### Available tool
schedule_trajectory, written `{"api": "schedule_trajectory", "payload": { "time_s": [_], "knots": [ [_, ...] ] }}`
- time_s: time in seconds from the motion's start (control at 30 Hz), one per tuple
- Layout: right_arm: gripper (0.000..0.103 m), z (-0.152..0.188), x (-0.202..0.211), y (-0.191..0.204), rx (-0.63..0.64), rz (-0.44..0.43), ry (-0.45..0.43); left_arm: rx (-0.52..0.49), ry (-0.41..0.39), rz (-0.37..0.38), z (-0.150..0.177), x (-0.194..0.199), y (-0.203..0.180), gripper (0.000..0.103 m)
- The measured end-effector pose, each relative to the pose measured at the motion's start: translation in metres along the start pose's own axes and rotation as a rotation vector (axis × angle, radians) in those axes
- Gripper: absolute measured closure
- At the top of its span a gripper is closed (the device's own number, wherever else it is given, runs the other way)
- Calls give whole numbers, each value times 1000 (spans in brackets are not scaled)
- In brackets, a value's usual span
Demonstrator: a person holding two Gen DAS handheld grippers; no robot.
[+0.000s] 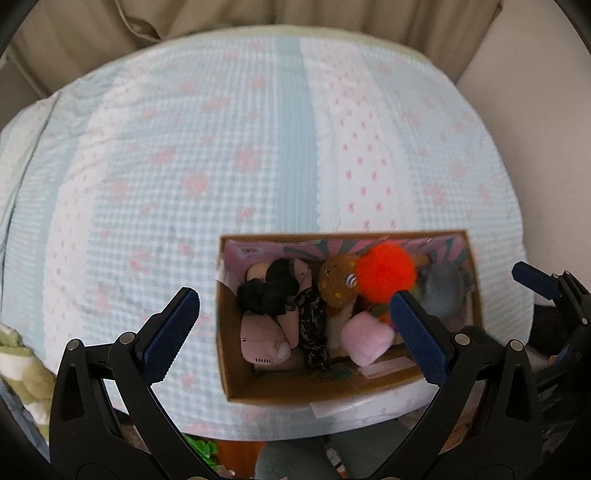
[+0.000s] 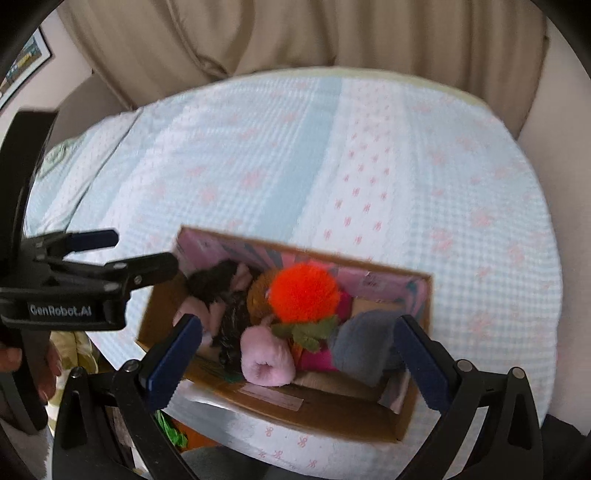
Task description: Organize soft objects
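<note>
A cardboard box sits near the front edge of the bed and also shows in the right wrist view. It holds several soft things: an orange pom-pom, a pink plush, a black fabric piece, a brown toy and a grey soft item. My left gripper is open and empty above the box. My right gripper is open and empty over the box. The left gripper shows at the left of the right wrist view.
The bed has a light blue checked cover with pink flowers. Beige curtains hang behind it. A green and white blanket lies at the lower left. Green and orange items lie below the bed edge.
</note>
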State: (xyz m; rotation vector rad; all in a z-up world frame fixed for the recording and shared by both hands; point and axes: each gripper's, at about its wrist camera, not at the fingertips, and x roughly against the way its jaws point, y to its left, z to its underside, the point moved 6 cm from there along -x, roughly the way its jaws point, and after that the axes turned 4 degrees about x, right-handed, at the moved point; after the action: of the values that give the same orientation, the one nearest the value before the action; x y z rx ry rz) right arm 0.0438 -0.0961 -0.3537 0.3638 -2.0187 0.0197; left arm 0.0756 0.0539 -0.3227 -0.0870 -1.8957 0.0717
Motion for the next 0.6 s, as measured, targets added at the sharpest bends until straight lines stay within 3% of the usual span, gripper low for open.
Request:
{"api": "schedule_trajectory", "payload": {
  "time_s": [0.37, 0.6],
  "knots": [
    [0, -55, 149, -13, -104, 147, -172, 18, -277, 10, -31, 160, -6, 0],
    [0, -66, 213, -8, -124, 214, -273, 16, -466, -26, -36, 240, -6, 0]
  ]
}}
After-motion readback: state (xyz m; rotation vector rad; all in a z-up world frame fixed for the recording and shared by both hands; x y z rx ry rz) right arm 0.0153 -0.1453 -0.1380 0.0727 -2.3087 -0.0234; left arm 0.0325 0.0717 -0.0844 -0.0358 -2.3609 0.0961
